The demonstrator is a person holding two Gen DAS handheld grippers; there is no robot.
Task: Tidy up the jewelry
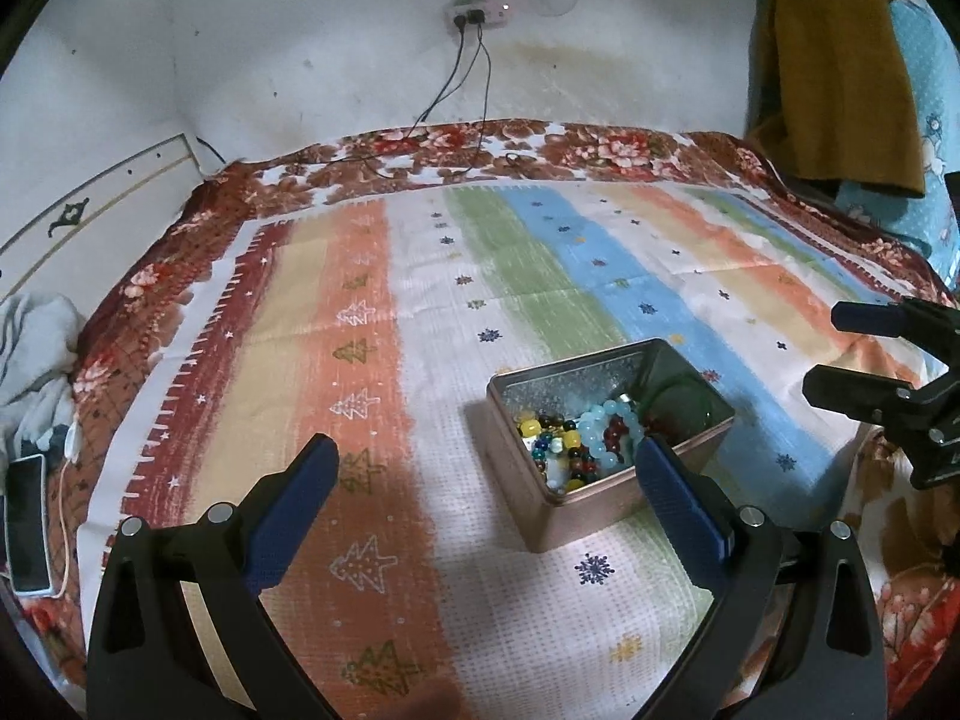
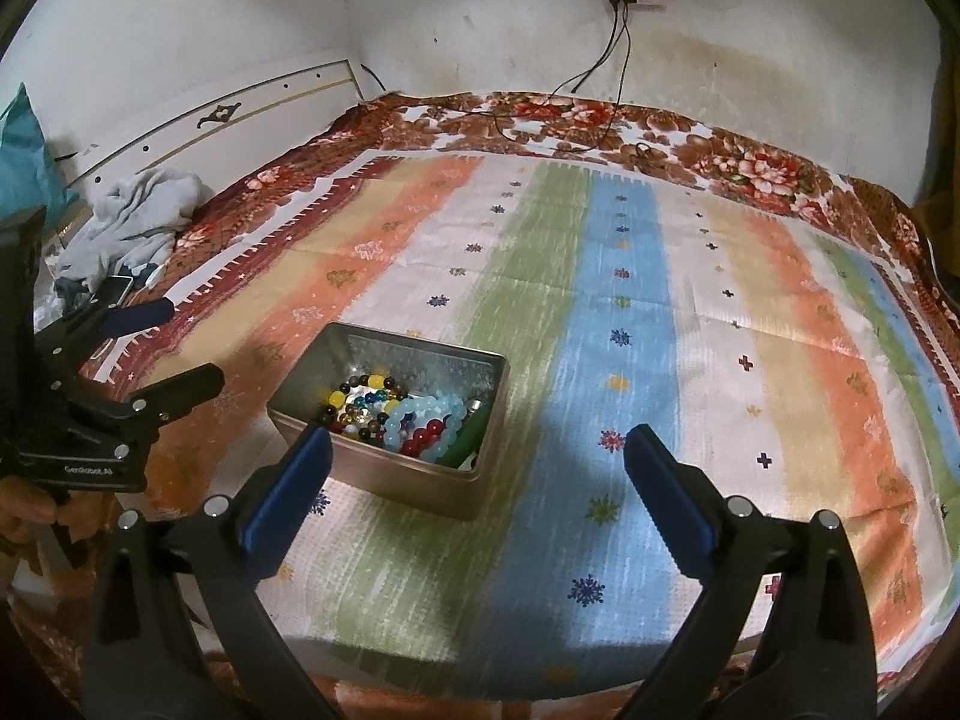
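My left gripper (image 1: 486, 474) and right gripper (image 2: 477, 456), blue-padded jaws spread wide and empty, hover on either side of the rectangular metal tin (image 2: 414, 480) holding the coloured bead bracelets (image 2: 414, 417), which rests on the striped pastel cloth (image 2: 630, 312) covering the floral-blanketed bed (image 2: 750, 165).

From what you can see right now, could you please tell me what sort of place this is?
Probably a bedroom: a striped blanket covers a bed, its headboard against the wall, crumpled clothes beside it.
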